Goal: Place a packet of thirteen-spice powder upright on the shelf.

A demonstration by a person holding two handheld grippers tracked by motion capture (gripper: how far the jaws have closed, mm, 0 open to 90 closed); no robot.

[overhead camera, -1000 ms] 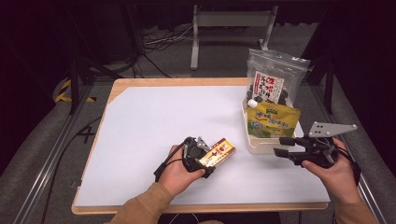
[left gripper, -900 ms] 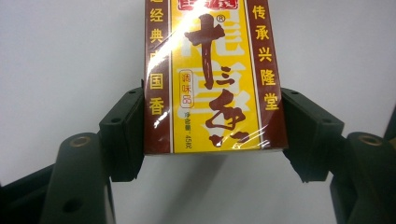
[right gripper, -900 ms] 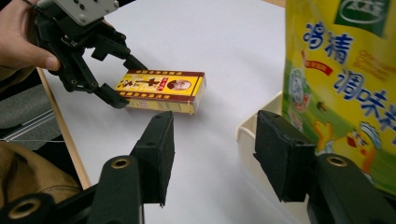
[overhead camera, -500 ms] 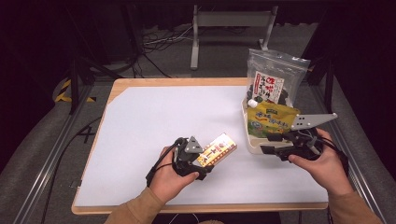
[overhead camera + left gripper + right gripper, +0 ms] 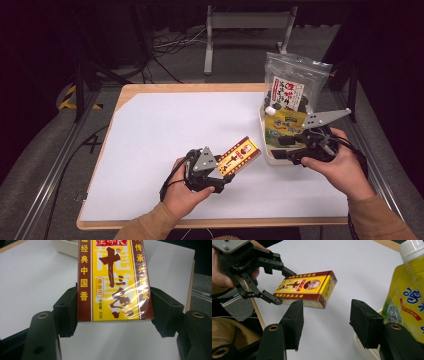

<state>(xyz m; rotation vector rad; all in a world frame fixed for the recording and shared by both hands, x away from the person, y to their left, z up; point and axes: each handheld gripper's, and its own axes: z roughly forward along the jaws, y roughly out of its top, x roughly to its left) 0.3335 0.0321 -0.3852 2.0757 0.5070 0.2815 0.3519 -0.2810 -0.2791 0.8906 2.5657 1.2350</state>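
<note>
Left gripper [image 5: 222, 176], low centre, clamps the box [image 5: 239, 155] by one end; right gripper [image 5: 287, 148], jaws just opening, empty, risks knocking it loose in a misaligned handover.

Red-and-yellow box [image 5: 113, 280]: top cut by frame edge. Yellow pouch [image 5: 409, 292]: right side cropped; small print illegible.

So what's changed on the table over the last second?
The right gripper slid left along the tray's front edge toward the box, its jaws opening with nothing between them. The left gripper nudged the box slightly up and right. Its clamp on the box and the packets in the tray are unchanged.
</note>
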